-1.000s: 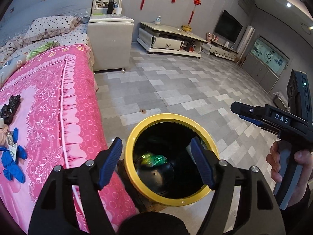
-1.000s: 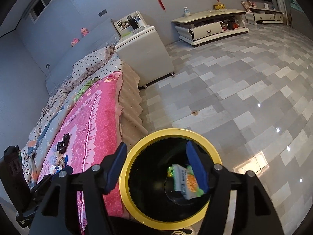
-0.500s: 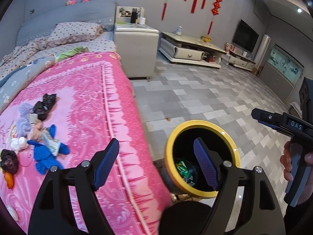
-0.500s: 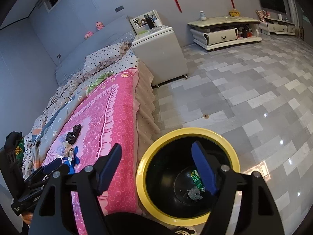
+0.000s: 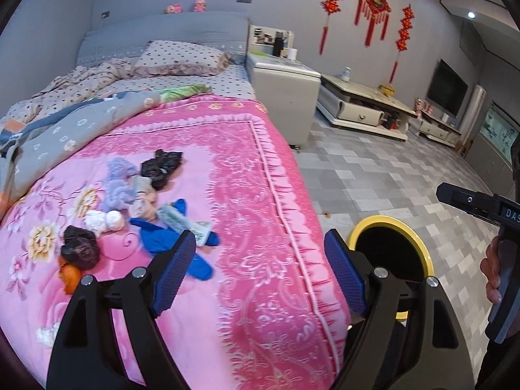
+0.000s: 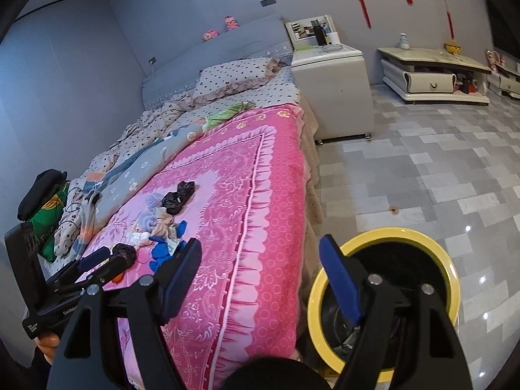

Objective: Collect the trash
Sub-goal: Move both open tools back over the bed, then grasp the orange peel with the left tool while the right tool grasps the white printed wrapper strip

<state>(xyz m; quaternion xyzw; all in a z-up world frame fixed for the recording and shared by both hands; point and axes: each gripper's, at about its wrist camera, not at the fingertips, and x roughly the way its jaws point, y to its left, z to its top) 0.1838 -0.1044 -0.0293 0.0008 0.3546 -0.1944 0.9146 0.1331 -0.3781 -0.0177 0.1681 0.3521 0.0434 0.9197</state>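
Closest to the left wrist camera, the left tongs [image 5: 260,256] stand wide apart with nothing between the blue pads, poised over the near edge of the pink blanket [image 5: 247,175] on the bed. The right tongs [image 6: 260,266] are likewise spread and empty, straddling the blanket's frilled side and the yellow-rimmed bin [image 6: 383,234]. The bin stands on the tiled floor [image 6: 438,169] just beside the bed; in the right wrist view some crumpled wrapper scrap shows low inside it, partly hidden behind the right pad. On the blanket, just beyond the left pad, lies a cluster of trash: a blue glove-like piece [image 5: 169,237] with a pale tube-shaped wrapper [image 5: 182,221] lying across it, a black crumpled wad [image 5: 79,247] touching a small orange scrap [image 5: 70,276], white tissue balls [image 5: 104,219], a lilac fuzzy clump [image 5: 118,178], and farther back another black crumpled wad [image 5: 161,167]. Beyond the cluster a grey floral quilt [image 5: 78,130] is bunched up, then a dotted pillow [image 5: 182,57] against the headboard. A white bedside cabinet [image 5: 282,87] stands past the foot of the pillow, with a low TV stand [image 5: 360,104] and red hanging knots [image 5: 373,3] on the far wall.
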